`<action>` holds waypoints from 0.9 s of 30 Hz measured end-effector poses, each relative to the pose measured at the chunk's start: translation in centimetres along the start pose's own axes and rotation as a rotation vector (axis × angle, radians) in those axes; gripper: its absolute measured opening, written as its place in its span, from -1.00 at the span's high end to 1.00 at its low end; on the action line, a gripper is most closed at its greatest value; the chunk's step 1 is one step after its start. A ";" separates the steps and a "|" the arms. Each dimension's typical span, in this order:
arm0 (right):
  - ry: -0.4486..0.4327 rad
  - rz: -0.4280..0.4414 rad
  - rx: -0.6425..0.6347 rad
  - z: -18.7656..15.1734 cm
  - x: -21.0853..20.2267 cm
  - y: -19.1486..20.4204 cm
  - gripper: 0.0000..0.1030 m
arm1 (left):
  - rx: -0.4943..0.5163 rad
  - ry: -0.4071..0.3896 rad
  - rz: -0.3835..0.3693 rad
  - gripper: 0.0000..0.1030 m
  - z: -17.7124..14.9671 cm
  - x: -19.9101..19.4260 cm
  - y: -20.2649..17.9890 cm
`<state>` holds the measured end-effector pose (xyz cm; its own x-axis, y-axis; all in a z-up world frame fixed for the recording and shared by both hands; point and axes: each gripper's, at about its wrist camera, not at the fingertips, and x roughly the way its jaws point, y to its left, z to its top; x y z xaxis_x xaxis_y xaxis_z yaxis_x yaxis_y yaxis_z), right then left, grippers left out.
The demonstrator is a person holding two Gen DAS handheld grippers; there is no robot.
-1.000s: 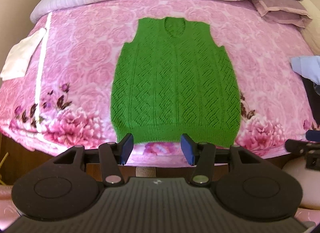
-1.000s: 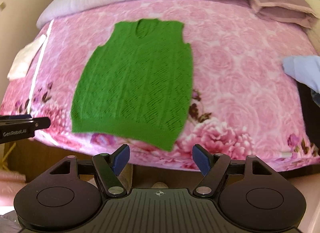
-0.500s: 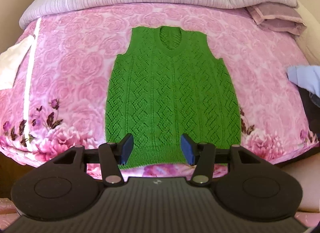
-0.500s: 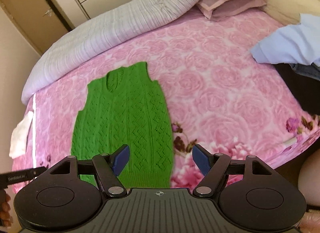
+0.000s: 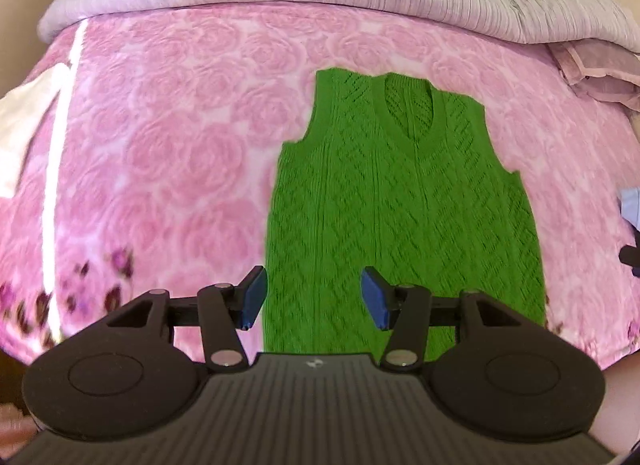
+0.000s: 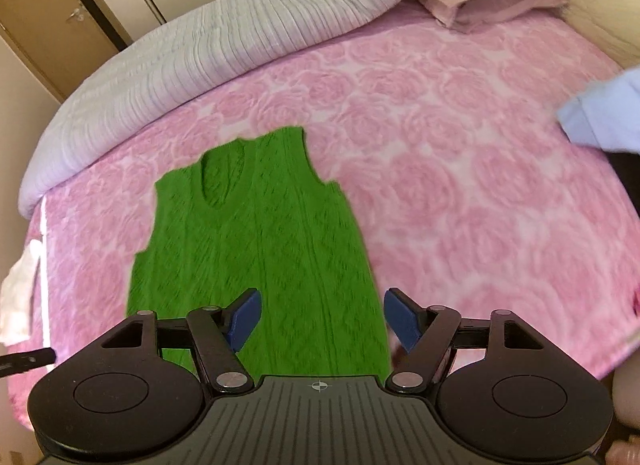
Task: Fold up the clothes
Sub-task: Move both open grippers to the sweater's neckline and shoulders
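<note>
The green knitted vest (image 5: 404, 217) lies flat and face up on the pink rose-patterned bedspread (image 5: 180, 153), neckline toward the grey ribbed duvet (image 6: 208, 45) at the head of the bed, hem at the near edge. The left gripper (image 5: 313, 297) hangs over the vest's left side edge low down, jaws spread wide and holding nothing; the right gripper (image 6: 322, 319) hangs over the right side edge in the same way, also wide apart and empty. The likely risk is in the pick-up: the open lacy knit is loose and stretchy, so a pinch could catch only the top layer, or drag bedspread with it, and the fold would come out skewed. Uneven grips on the two sides could also pull the hem askew. Compared with half a second ago, both grippers have moved in over the bed and apart toward opposite sides, and the vest now fills more of each view.
</note>
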<state>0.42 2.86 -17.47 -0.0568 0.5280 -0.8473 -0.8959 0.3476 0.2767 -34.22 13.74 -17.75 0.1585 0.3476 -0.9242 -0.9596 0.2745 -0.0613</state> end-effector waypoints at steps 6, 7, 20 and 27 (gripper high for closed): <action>0.040 -0.021 -0.076 2.5 8.4 0.3 0.21 | 0.033 0.027 -0.045 0.10 4.8 7.6 0.5; 0.050 -0.019 -0.095 2.8 9.7 0.4 0.30 | 0.035 0.030 -0.057 0.10 5.4 8.7 0.3; 0.095 0.093 -0.323 8.8 25.5 0.2 0.37 | -0.003 0.058 -0.167 0.11 8.9 20.7 -1.8; 0.178 0.176 -0.331 10.6 29.1 -1.4 0.37 | -0.042 0.069 -0.167 0.11 9.7 22.3 -1.7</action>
<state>4.67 25.96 -37.73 -0.2712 0.4050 -0.8732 -0.9574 -0.0197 0.2882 -26.77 29.69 -34.62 0.3011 0.2374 -0.9236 -0.9305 0.2850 -0.2301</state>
